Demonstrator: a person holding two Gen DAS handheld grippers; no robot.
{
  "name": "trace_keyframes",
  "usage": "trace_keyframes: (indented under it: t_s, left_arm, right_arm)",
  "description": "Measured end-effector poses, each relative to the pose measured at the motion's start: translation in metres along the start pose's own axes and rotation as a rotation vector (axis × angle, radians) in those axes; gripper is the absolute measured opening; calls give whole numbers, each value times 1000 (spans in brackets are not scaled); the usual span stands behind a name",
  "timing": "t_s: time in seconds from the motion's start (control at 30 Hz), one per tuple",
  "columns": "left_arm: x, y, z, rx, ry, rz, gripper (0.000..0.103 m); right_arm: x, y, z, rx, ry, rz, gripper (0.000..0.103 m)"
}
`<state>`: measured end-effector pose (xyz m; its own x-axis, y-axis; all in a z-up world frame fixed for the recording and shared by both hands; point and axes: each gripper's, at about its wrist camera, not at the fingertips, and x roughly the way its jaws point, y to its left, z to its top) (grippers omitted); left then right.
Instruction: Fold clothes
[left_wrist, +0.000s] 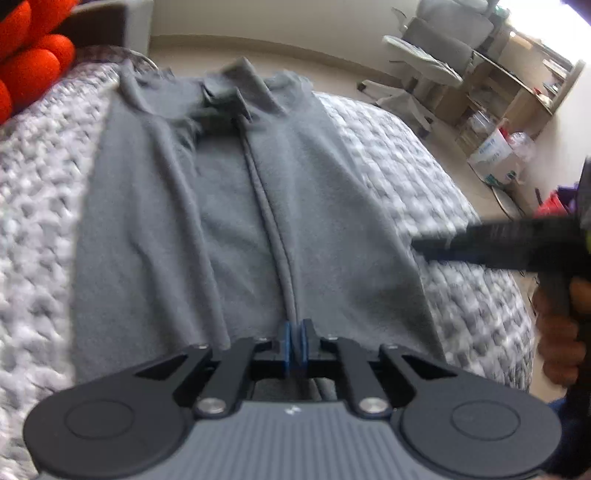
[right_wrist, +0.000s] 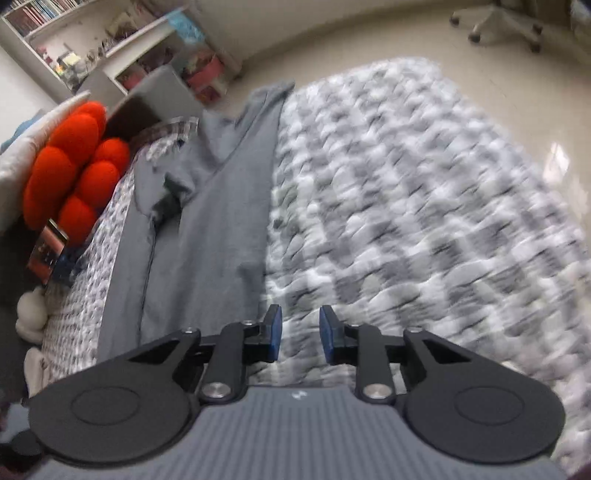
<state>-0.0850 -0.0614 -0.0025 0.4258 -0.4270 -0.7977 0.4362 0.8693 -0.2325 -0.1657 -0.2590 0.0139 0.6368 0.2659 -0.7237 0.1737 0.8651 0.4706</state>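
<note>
A grey collared shirt (left_wrist: 236, 206) lies flat on a bed with a grey-and-white quilt (left_wrist: 424, 177), collar at the far end, both sides folded in to a middle seam. My left gripper (left_wrist: 294, 339) is shut on the shirt's near hem at that seam. In the right wrist view the shirt (right_wrist: 218, 229) lies left of centre on the quilt (right_wrist: 424, 221). My right gripper (right_wrist: 300, 332) is open and empty, just past the shirt's right edge above the quilt. It also shows in the left wrist view (left_wrist: 517, 247), blurred, at the right.
An orange cushion (right_wrist: 74, 166) lies at the bed's far left with a small picture card (right_wrist: 48, 254) beside it. A bookshelf (right_wrist: 122, 44) stands behind. A desk with an office chair (left_wrist: 436, 55) and a box (left_wrist: 495, 155) stand on the floor to the right.
</note>
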Motion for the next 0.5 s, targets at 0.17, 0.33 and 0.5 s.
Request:
trace_keyframes:
  t_s: [0.17,0.33,0.5]
  left_arm:
    - [-12,-13,41,100,-121,8,13]
    - [25,-37,75,162,-111,-149,13]
    - [70,-61,73,223,-24,-148,13]
  right_arm:
    - [-1,-8,-10,64,29,28,30]
    - [-3,-16,-20,127,58,55,30]
    - [-20,-21,-52,187,72,114,31]
